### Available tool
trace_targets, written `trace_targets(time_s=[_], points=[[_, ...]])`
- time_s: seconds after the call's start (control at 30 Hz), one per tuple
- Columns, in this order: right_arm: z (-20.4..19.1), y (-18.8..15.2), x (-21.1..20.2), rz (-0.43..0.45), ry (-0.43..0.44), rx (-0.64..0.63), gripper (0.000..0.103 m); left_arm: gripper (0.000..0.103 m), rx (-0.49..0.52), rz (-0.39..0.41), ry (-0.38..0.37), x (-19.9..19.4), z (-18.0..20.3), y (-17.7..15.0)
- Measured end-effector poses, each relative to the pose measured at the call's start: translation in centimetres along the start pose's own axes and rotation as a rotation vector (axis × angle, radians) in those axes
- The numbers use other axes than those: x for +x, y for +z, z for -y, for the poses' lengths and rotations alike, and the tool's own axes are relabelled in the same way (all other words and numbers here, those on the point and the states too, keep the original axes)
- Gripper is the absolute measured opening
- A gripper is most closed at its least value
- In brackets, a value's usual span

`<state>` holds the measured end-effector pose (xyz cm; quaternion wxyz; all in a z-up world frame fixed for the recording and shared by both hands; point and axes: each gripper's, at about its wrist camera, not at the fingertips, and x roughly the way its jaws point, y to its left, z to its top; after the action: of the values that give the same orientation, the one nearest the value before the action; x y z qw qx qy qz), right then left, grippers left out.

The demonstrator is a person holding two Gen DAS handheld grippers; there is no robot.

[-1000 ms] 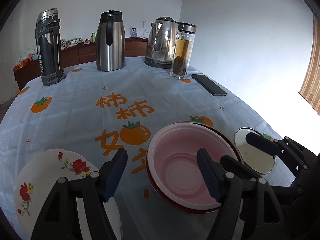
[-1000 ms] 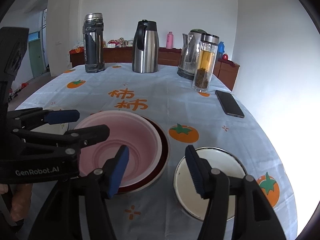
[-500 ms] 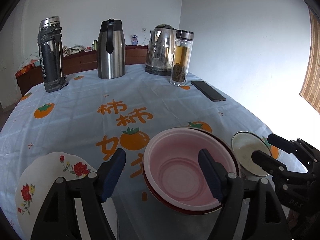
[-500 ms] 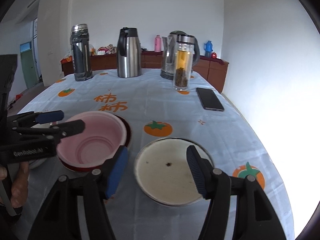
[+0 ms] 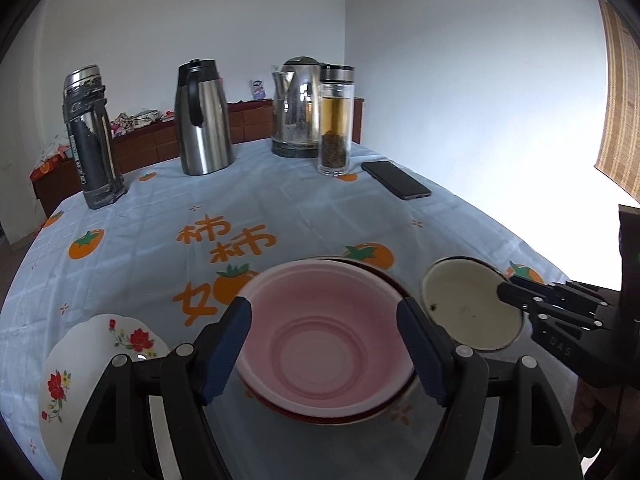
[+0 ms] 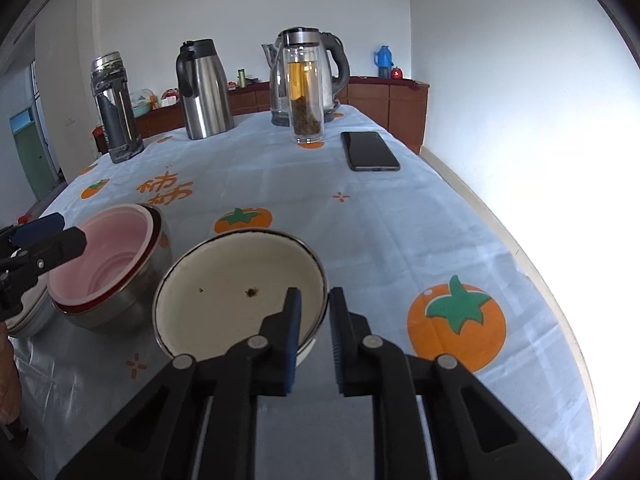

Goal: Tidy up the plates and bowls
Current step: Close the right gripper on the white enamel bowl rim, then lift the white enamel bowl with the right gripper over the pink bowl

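A pink bowl [image 5: 320,344] is nested in a metal bowl with a red rim [image 6: 120,304]; the pink bowl also shows in the right wrist view [image 6: 104,256]. My left gripper [image 5: 324,332] is open and hovers over it, empty. A white enamel bowl [image 6: 236,300] stands to the right, also in the left wrist view [image 5: 468,308]. My right gripper [image 6: 314,312] has its jaws closed on this bowl's near right rim. A white floral plate [image 5: 92,360] lies at the left.
At the back of the table stand a dark thermos [image 5: 90,140], a steel carafe [image 5: 202,120], an electric kettle [image 5: 298,108] and a glass tea bottle [image 5: 334,120]. A phone [image 5: 396,180] lies at the right. The table edge curves close on the right [image 6: 520,264].
My right gripper moved right to the enamel bowl and closed from wide open onto its rim. My left gripper pulled back slightly and stayed open.
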<state>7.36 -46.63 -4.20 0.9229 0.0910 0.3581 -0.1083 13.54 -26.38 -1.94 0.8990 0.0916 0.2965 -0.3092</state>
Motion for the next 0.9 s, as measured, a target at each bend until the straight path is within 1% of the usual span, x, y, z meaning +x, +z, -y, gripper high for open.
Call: trace_targets(time_s=[0.1,0.27,0.3,0.33,0.37,0.4,0.43,0.57,0.67,0.7,0.83,0.9], points=[[0.4,0.1,0.0,0.000,0.011,0.011,0.007,0.077,0.025,0.007,-0.024,-0.2,1.5,0.0],[0.6,0.1,-0.2,0.003,0.005,0.002,0.005,0.075,0.043,0.005,-0.088,-0.7,3.6,0.0],[0.6,0.1,-0.3,0.005,-0.001,-0.007,0.005,0.068,0.047,-0.003,-0.105,-0.7,4.1,0.0],[0.6,0.0,-0.3,0.005,-0.003,-0.012,0.005,0.053,0.054,-0.012,-0.116,-0.6,4.7,0.0],[0.8,0.0,-0.3,0.006,-0.001,-0.011,0.005,0.045,0.064,-0.027,-0.129,-0.3,5.2,0.0],[1.0,-0.1,-0.3,0.007,-0.002,-0.007,0.005,0.035,0.071,-0.045,-0.139,0.0,5.7,-0.1],[1.2,-0.1,-0.4,0.009,-0.003,-0.004,0.004,0.030,0.076,-0.073,-0.155,0.6,6.2,-0.2],[2.1,-0.3,-0.7,0.016,0.009,0.003,0.005,0.029,0.063,-0.133,-0.188,1.9,7.3,-0.6],[2.2,-0.5,-0.7,0.023,0.017,0.003,0.005,0.029,0.053,-0.166,-0.196,2.9,7.9,-0.6],[2.3,-0.5,-0.7,0.024,0.022,0.006,0.005,0.029,0.049,-0.183,-0.179,3.4,8.0,-0.6],[2.4,-0.6,-0.8,0.034,0.038,0.008,0.005,0.029,0.046,-0.199,-0.175,4.0,8.4,-0.8],[2.4,-0.6,-0.8,0.036,0.043,0.010,0.006,0.026,0.056,-0.195,-0.165,4.2,8.7,-0.9]])
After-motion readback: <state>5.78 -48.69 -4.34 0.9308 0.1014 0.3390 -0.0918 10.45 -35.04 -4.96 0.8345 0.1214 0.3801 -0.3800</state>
